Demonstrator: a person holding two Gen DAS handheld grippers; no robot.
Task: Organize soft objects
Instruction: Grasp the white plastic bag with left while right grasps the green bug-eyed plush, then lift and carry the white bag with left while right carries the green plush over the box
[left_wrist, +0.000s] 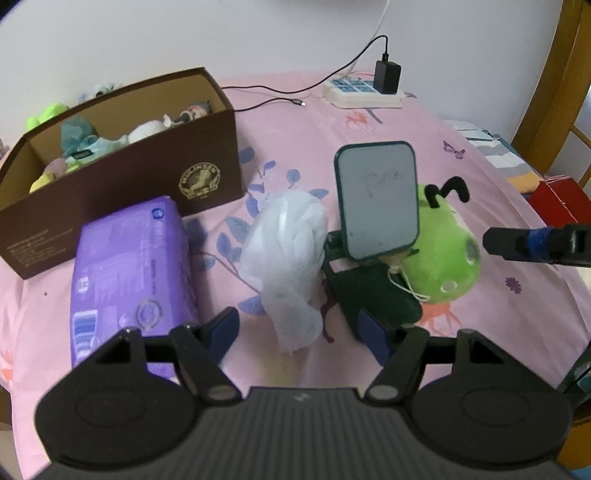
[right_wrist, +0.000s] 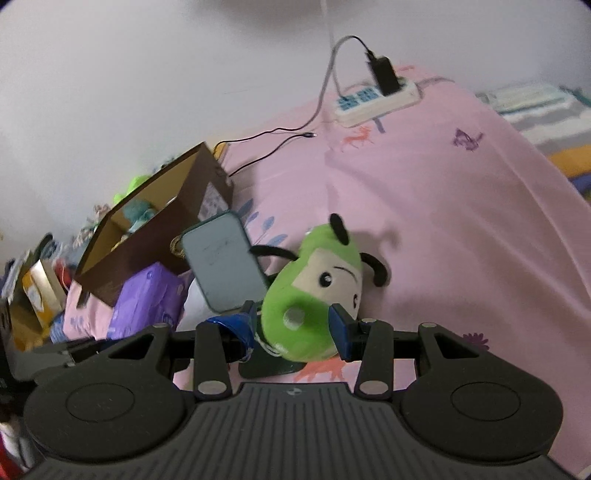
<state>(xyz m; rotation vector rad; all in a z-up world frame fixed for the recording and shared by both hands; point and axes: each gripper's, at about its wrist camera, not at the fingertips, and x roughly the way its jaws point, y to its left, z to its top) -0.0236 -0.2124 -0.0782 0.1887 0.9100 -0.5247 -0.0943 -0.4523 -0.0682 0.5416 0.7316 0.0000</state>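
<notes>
A white crumpled bundle (left_wrist: 288, 254) lies on the pink bedsheet (left_wrist: 369, 125), just beyond my left gripper (left_wrist: 297, 332), which is open with nothing between its fingers. A purple soft pack (left_wrist: 129, 273) lies to its left, in front of a brown cardboard box (left_wrist: 155, 177) holding several plush toys. A green plush (right_wrist: 314, 291) with black antennae lies on the sheet, its lower end showing between the fingers of my right gripper (right_wrist: 291, 328). Those fingers stand apart and do not press on it. In the left wrist view the right gripper's finger (left_wrist: 517, 242) sits just right of the green plush (left_wrist: 443, 251).
A phone on a dark stand (left_wrist: 380, 199) stands between the white bundle and the green plush. A power strip with a black charger (left_wrist: 364, 92) and a cable lie at the back. A red box (left_wrist: 557, 199) and a wooden frame (left_wrist: 546, 92) are at right.
</notes>
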